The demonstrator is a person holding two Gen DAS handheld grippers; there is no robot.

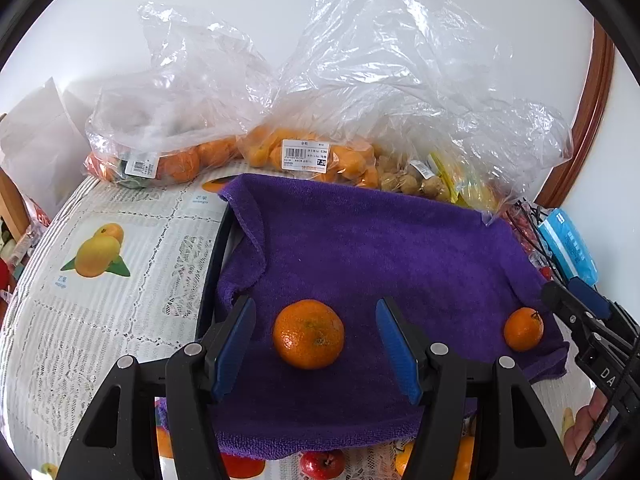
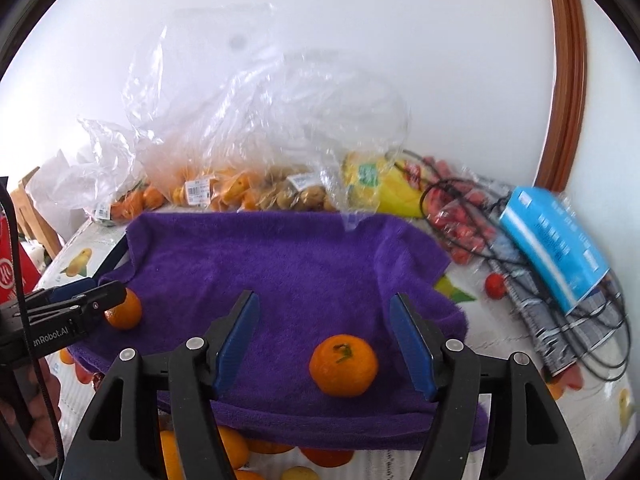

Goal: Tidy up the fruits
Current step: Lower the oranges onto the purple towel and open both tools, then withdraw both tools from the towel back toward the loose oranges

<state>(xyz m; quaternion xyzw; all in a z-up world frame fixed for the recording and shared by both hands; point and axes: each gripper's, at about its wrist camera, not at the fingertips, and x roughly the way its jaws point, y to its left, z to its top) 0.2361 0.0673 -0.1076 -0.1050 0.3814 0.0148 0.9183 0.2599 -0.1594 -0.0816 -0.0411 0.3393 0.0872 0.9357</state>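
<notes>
A purple towel (image 1: 360,248) is draped over a black tray (image 1: 218,248), and two tangerines lie on it. The bigger tangerine (image 1: 308,334) rests between the blue pads of my left gripper (image 1: 315,303), which is open with a gap on either side of the fruit. The smaller tangerine (image 1: 523,329) lies near the towel's right edge, just left of my right gripper (image 1: 576,300). In the right wrist view that tangerine (image 2: 343,365) sits on the towel (image 2: 280,264) between the spread fingers of my right gripper (image 2: 324,296), untouched. My left gripper (image 2: 114,294) shows at the left beside its tangerine (image 2: 125,309).
Clear plastic bags line the back against the wall: oranges (image 1: 176,160), small orange fruit (image 1: 308,156), brown longans (image 1: 416,182). At the right lie red fruit in a bag (image 2: 460,216), black cables (image 2: 580,320) and a blue packet (image 2: 556,240). A fruit-printed tablecloth (image 1: 100,280) covers the table.
</notes>
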